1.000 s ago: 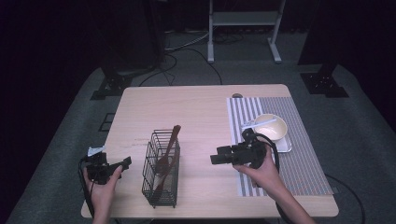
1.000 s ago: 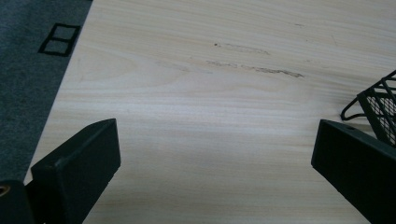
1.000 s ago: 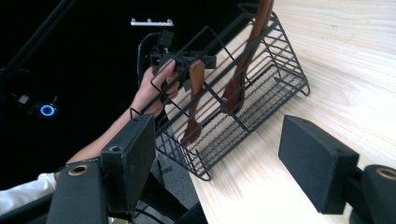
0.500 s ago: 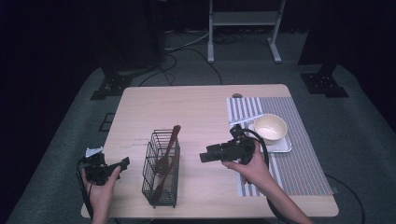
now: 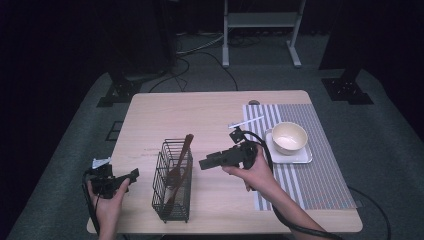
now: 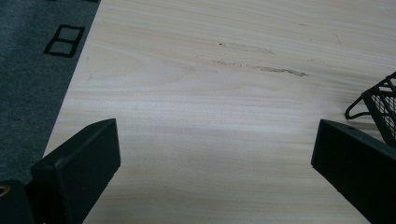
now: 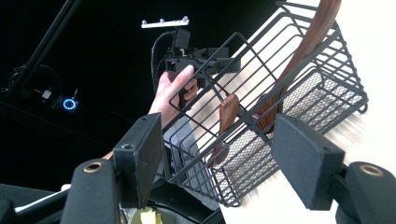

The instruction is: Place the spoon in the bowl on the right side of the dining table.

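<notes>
Moved left toward the wire basket [image 5: 172,180] since before: right tool [image 5: 204,163], jaws wide but just closing a little, nothing between. Left tool [image 5: 134,175] wide, resting low. Basket standing on the surface [image 5: 200,115], wooden spoons [image 5: 181,159] inside.

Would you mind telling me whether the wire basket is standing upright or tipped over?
Upright. In the high view the wire basket stands on its base on the table, open top upward, wooden utensils leaning inside.

- My left gripper [image 6: 212,154] view cuts the wire basket [image 6: 376,105] at the right edge; just a corner shows.
- High view: utensil heads [image 5: 174,177] inside basket too small to identify.
- My right gripper [image 7: 217,161] view: spoon handle [image 7: 322,18] runs off the top edge.
</notes>
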Motion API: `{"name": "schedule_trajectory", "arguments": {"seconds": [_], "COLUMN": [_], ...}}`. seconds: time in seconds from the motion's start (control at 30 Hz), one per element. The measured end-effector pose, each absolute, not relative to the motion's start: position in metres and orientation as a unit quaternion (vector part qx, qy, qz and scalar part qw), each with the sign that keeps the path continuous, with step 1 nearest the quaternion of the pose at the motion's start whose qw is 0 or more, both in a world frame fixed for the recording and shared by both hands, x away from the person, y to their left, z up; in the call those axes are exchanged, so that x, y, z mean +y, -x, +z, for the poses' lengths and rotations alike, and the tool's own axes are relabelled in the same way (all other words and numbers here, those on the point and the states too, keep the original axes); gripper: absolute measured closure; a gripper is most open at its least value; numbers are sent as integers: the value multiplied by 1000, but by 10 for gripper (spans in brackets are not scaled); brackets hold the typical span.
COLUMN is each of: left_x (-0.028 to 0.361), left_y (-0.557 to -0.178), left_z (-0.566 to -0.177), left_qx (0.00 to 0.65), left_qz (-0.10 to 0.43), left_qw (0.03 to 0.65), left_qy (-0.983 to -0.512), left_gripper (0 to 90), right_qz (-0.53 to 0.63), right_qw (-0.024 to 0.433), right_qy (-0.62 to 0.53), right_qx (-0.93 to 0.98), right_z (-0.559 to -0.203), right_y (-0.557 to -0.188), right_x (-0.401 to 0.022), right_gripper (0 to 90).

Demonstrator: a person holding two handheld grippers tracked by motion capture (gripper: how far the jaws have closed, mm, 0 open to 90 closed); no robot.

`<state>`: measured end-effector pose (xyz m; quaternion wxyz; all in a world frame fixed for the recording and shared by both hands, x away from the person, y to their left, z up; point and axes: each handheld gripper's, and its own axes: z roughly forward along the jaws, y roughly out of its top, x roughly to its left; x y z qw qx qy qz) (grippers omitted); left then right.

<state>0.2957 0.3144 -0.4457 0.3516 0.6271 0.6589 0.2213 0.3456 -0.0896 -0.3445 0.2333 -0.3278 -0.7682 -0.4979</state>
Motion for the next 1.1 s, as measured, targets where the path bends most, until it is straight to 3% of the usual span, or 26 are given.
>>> {"name": "schedule_trajectory", "arguments": {"seconds": [1.1], "left_x": [314], "left_y": [-297], "left_z": [-446], "left_qx": [656], "left_qz": [222], "left_qw": [352], "left_qy": [-629], "left_gripper": [2], "right_qz": [-467], "right_qw": [235], "right_qy": [327], "right_qx": [-788], "right_z": [-343], "right_y": [-355], "right_x": [-46], "right_gripper": [401]}}
